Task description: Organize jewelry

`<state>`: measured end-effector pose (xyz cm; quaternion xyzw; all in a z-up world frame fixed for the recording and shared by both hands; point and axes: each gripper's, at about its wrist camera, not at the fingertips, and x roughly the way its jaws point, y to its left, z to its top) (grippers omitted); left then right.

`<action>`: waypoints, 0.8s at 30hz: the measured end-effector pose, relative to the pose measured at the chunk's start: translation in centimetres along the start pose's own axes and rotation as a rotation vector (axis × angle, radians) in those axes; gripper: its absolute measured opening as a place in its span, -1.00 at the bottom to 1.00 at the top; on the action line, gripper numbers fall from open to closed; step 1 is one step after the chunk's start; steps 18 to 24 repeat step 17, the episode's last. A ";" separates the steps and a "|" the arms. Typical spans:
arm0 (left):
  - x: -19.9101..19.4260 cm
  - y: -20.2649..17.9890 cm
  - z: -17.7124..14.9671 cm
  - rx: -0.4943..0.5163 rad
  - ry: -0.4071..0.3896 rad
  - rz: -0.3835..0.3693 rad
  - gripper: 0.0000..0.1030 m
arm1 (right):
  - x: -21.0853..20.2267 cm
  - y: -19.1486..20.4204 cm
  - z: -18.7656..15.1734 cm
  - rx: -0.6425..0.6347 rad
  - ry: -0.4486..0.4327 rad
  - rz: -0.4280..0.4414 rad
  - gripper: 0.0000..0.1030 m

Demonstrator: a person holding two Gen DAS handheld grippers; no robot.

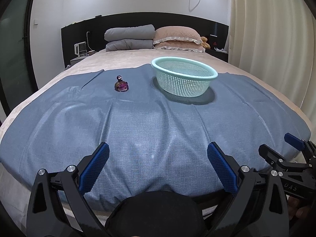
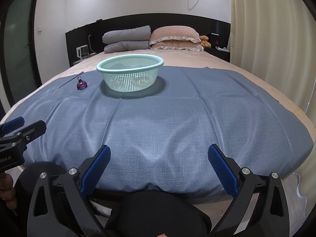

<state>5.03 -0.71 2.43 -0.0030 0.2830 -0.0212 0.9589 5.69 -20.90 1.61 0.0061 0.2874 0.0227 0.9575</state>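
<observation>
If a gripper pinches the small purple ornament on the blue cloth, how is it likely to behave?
The purple ornament looks glossy and rounded, so the pads may slip on it. Its small ball on top of a wider body suggests it may tip if nudged high. It sits on soft, wrinkled blue cloth, so footing is probably unsteady.

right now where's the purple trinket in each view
Left wrist: purple trinket left of centre, upper half, on the blue cloth, left of the basket.
Right wrist: trinket far left, upper half, left of the basket.
Shared landmark: the green basket.
</observation>
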 end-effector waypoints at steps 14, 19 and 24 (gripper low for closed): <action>-0.2 0.1 -0.1 -0.007 -0.006 0.015 0.89 | 0.0 0.1 -0.1 -0.004 -0.001 0.002 0.84; -0.1 0.0 0.0 -0.006 -0.004 0.012 0.89 | 0.1 0.1 -0.1 -0.005 0.000 0.003 0.84; -0.1 0.0 0.0 -0.006 -0.004 0.012 0.89 | 0.1 0.1 -0.1 -0.005 0.000 0.003 0.84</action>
